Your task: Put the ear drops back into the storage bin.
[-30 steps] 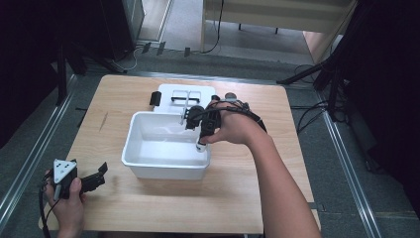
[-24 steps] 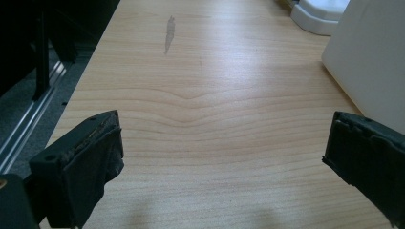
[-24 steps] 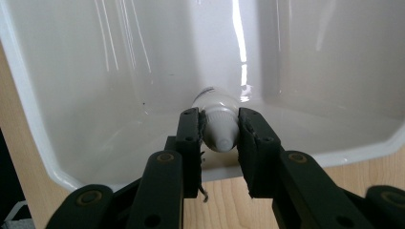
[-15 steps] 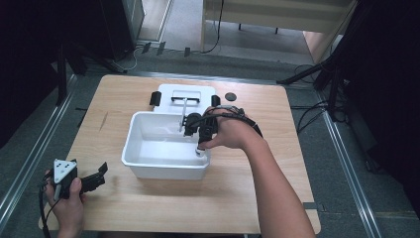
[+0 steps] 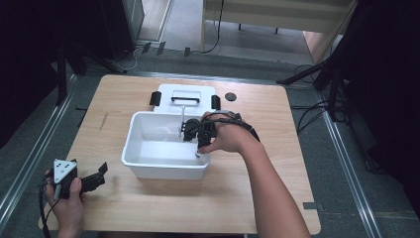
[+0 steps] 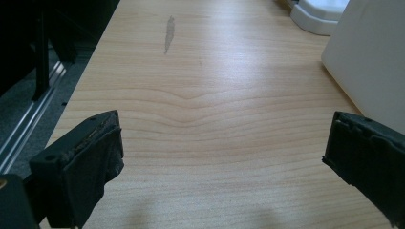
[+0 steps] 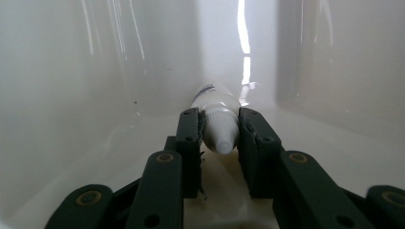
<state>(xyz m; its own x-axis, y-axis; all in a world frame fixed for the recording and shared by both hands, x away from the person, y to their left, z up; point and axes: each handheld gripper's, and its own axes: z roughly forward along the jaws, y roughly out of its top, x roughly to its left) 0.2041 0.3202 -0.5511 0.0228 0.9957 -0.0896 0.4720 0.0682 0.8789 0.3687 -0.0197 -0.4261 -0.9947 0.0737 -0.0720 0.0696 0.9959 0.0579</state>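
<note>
A white plastic bin (image 5: pixel 148 168) stands in the middle of the wooden table. My right gripper (image 5: pixel 190 130) reaches down inside it from the right rim. In the right gripper view the right gripper (image 7: pixel 218 128) is shut on a small white bottle (image 7: pixel 216 102) with a ribbed cap that points toward the camera, low over the bin floor (image 7: pixel 305 138). My left gripper (image 5: pixel 99 173) rests near the table's front left corner, held by a hand. In the left gripper view the left gripper (image 6: pixel 222 143) stands open over bare wood, with the bin's wall (image 6: pixel 372 57) at right.
The bin's white lid (image 5: pixel 185 96) with a black handle and black clips lies behind the bin. A small dark round disc (image 5: pixel 230 96) sits on the table to the lid's right. Metal rails run along both table sides.
My right gripper has moved left and down, deeper into the bin. The left gripper has stayed where it was.
</note>
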